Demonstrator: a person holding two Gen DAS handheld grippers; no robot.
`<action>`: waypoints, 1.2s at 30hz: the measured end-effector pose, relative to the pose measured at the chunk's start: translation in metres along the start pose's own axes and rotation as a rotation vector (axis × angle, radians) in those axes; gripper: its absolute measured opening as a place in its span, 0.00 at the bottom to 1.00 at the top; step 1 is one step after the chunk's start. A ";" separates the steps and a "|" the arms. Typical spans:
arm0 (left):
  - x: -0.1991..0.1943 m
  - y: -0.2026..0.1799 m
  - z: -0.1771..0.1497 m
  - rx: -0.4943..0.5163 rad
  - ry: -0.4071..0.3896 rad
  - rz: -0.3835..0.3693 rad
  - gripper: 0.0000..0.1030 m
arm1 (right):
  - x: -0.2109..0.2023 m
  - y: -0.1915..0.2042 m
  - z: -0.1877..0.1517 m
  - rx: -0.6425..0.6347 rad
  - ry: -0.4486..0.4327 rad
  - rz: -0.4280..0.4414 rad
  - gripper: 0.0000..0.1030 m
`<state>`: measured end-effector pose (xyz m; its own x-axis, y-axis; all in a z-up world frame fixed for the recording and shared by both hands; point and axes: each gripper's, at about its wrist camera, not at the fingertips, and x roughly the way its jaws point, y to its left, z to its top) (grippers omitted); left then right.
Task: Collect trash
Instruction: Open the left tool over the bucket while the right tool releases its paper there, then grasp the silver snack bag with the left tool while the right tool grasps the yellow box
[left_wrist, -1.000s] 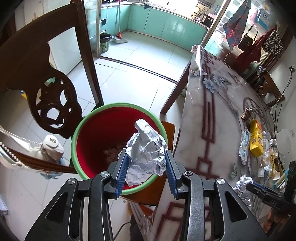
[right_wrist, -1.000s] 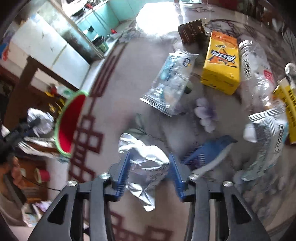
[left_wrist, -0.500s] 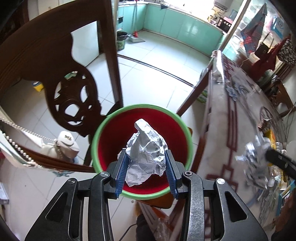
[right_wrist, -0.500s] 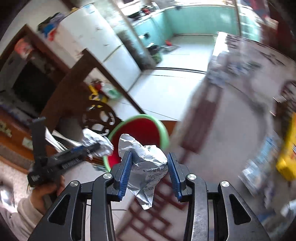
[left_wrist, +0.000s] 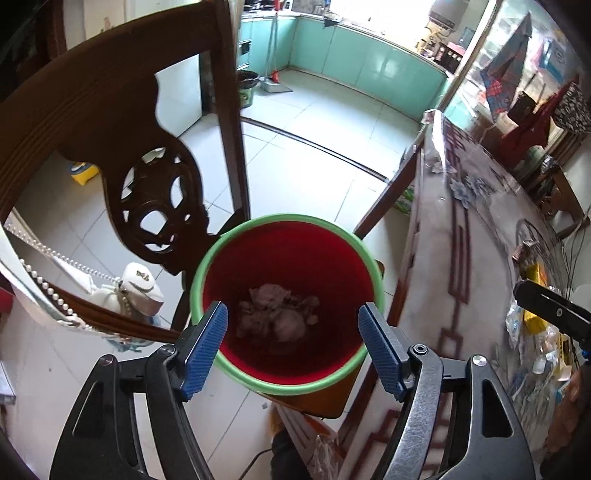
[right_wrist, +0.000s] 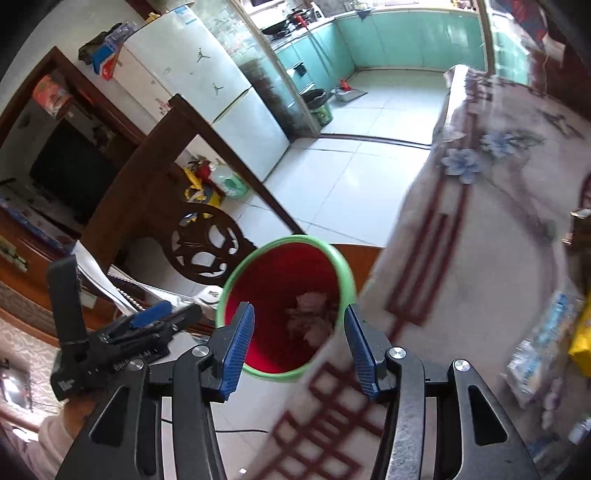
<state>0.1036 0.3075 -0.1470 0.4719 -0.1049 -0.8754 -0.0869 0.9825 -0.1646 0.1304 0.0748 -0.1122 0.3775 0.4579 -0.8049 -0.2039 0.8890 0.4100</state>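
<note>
Beside the red bin (right_wrist: 284, 306), the tablecloth (right_wrist: 480, 258) and wrappers (right_wrist: 539, 347) smeared into blur, the table edge hid the bin's right rim, and the crumpled trash (left_wrist: 277, 314) inside stayed too dim to identify.

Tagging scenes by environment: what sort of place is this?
Most likely a home dining area opening onto a kitchen: a carved dark wooden chair beside a table under a floral patterned cloth, a white two-door fridge, and teal kitchen cabinets behind.
</note>
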 end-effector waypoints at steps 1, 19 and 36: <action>-0.001 -0.004 -0.001 0.008 -0.001 -0.004 0.71 | -0.008 -0.005 -0.004 -0.003 -0.006 -0.016 0.48; -0.023 -0.177 -0.051 0.264 0.014 -0.133 0.71 | -0.193 -0.261 -0.109 0.243 -0.017 -0.590 0.53; 0.003 -0.393 -0.098 0.472 0.152 -0.317 0.71 | -0.181 -0.363 -0.120 0.213 0.053 -0.487 0.08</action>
<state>0.0530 -0.0945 -0.1297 0.2768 -0.3912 -0.8777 0.4542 0.8581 -0.2393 0.0276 -0.3317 -0.1664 0.3357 -0.0042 -0.9420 0.1738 0.9831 0.0576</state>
